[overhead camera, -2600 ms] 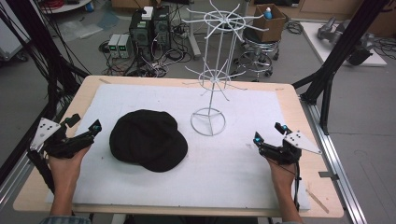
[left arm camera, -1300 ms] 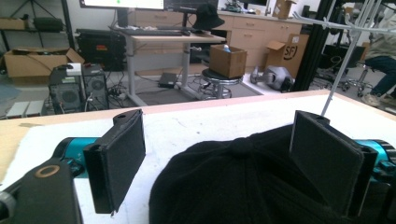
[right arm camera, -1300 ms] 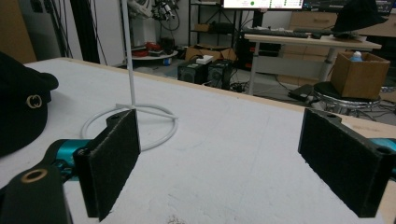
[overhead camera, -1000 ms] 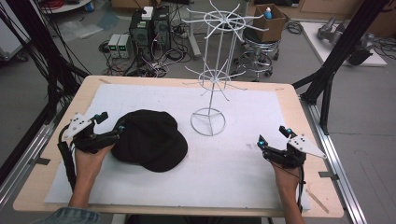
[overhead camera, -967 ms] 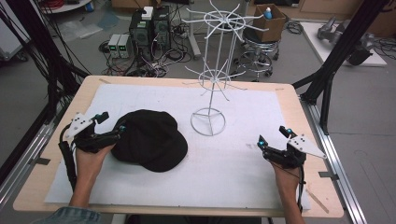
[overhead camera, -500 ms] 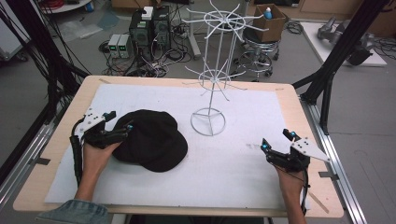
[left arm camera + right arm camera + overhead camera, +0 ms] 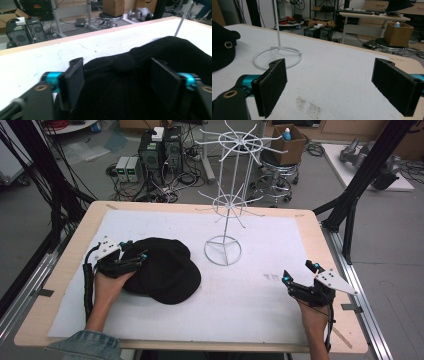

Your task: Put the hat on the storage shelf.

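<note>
The left gripper (image 7: 117, 82) is closing its jaws around the black cap (image 7: 140, 82), whose crown is lying directly between them, not yet pinched.

Cap (image 7: 162, 270) on the table (image 7: 65, 285) at left, wire stand (image 7: 225, 215) just right of it, left tongs (image 7: 134, 261) over the cap's left edge, right tongs (image 7: 298, 276) well apart at right.

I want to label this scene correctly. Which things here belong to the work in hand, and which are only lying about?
In the job:
- cap, between the closing jaws of the left gripper
- rack, likely where the cap goes

Lying about:
- right gripper, open, idle over the mat
- box, stool and computers on the floor
</note>
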`<state>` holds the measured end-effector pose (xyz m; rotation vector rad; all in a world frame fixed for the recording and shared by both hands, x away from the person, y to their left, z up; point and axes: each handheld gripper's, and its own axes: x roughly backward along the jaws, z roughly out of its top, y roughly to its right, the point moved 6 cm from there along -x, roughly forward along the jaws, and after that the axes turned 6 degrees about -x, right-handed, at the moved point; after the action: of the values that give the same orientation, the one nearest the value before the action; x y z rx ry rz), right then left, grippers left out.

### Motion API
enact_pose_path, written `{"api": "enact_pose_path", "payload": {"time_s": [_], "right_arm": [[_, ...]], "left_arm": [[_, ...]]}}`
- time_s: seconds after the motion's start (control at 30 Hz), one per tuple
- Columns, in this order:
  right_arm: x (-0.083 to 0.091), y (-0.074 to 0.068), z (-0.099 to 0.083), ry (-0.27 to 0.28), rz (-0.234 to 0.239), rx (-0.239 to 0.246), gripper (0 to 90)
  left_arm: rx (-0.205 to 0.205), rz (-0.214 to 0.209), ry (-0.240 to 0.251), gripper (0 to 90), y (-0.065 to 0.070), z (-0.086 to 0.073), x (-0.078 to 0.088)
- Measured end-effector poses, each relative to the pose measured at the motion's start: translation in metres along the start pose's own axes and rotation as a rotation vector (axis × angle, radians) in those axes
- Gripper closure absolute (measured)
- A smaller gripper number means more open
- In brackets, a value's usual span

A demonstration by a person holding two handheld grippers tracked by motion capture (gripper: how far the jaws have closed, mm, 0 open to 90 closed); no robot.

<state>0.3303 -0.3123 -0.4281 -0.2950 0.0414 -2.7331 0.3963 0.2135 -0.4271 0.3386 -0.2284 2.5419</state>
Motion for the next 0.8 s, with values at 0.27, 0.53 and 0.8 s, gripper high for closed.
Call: {"api": "enact_pose_path", "payload": {"time_s": [0.27, 0.53, 0.8], "right_arm": [[0.0003, 0.0009, -0.0002, -0.002, -0.002, -0.005, 12.1], [0.0008, 0.0013, 0.0003, 0.002, -0.005, -0.002, 12.1], [0.0006, 0.0017, 0.0, 0.001, -0.004, -0.007, 12.1]], "left_arm": [[-0.026, -0.015, -0.023, 45.5, 0.0028, -0.0027, -0.0018], [-0.007, -0.037, -0.047, 62.7, 0.0044, -0.0047, -0.0015], [0.065, -0.066, 0.001, 71.8, 0.0043, 0.0012, 0.0036]]}}
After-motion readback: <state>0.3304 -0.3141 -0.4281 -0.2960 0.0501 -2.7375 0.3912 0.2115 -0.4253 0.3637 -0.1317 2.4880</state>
